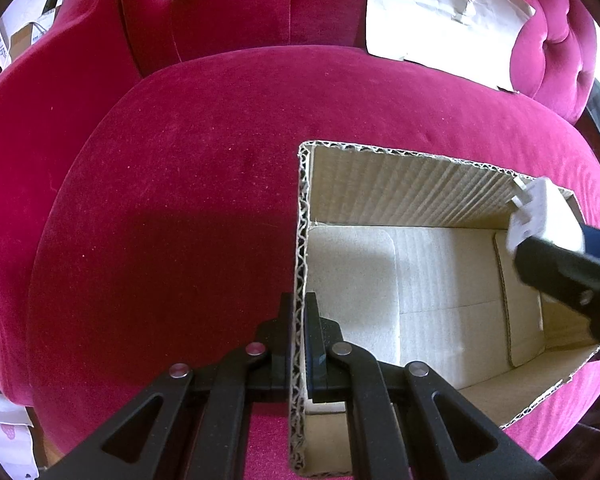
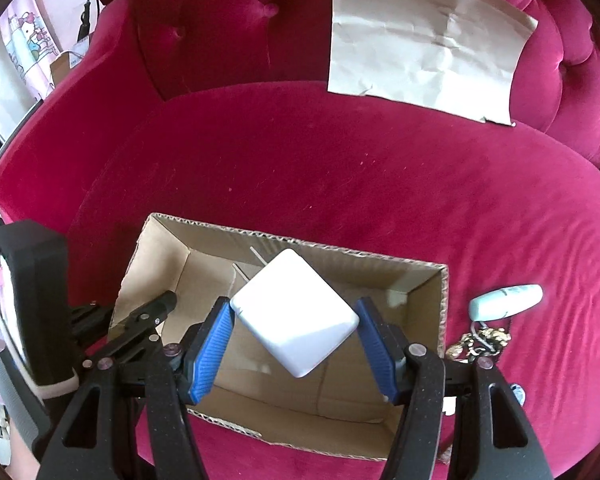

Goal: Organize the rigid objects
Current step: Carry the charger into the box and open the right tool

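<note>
A pink velvet armchair (image 2: 340, 168) carries an open cardboard box (image 2: 440, 300) on its seat, with a crumpled sheet of brown paper (image 2: 420, 36) leaning on the backrest behind the box. The left gripper (image 1: 299, 320) is clamped on the box's left wall, and the right gripper (image 2: 296, 320) pinches a white power adapter (image 2: 296, 312) by two corners over the box's open top, while a pale blue key fob (image 2: 504, 300) lies on the seat just right of the box

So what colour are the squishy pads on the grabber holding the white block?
Blue, with ribbed pads gripping the white block. The right wrist view shows them best.
</note>
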{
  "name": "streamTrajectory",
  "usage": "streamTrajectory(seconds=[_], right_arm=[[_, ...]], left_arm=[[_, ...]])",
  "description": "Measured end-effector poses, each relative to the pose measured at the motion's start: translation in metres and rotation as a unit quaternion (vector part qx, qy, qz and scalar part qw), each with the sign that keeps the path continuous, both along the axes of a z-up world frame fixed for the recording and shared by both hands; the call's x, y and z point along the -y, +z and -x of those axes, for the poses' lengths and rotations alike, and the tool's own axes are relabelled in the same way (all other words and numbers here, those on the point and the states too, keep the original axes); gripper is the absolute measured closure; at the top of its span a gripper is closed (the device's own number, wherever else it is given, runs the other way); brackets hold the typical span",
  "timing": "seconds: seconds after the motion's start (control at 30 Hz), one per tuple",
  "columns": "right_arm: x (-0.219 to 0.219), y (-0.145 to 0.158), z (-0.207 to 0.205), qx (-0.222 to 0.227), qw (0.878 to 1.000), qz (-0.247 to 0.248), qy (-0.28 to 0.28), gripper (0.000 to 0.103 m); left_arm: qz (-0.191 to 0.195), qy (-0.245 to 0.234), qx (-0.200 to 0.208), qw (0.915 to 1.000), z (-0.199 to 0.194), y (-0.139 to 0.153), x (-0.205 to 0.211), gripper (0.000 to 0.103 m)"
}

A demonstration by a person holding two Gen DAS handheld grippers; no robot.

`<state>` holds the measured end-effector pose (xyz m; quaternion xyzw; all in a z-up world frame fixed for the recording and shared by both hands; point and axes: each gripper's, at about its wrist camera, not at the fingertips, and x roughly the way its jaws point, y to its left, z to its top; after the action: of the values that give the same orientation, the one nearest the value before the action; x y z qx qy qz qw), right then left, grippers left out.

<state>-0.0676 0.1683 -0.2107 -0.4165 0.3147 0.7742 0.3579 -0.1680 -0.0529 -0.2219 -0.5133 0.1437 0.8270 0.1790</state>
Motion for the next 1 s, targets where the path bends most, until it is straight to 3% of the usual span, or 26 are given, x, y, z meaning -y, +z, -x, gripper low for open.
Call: streamTrajectory(seconds=[0.47, 0.67, 1.0], right_arm=[[0.0, -0.024, 0.013, 0.0, 0.999, 0.042, 0.005, 0.035], [0.002, -0.016, 0.012, 0.008, 1.0, 0.015, 0.005, 0.004], [-0.001, 0.0, 0.006, 0.007, 1.0, -0.018, -0.003, 0.001]], left_arm=[[-0.002, 0.002, 0.001, 1.0, 0.0, 0.0, 0.0, 0.099], [-0.002, 0.001, -0.001, 1.0, 0.001, -0.001, -0.003, 0.099], [-0.002, 0.001, -0.002, 1.0, -0.001, -0.001, 0.001, 0.099]])
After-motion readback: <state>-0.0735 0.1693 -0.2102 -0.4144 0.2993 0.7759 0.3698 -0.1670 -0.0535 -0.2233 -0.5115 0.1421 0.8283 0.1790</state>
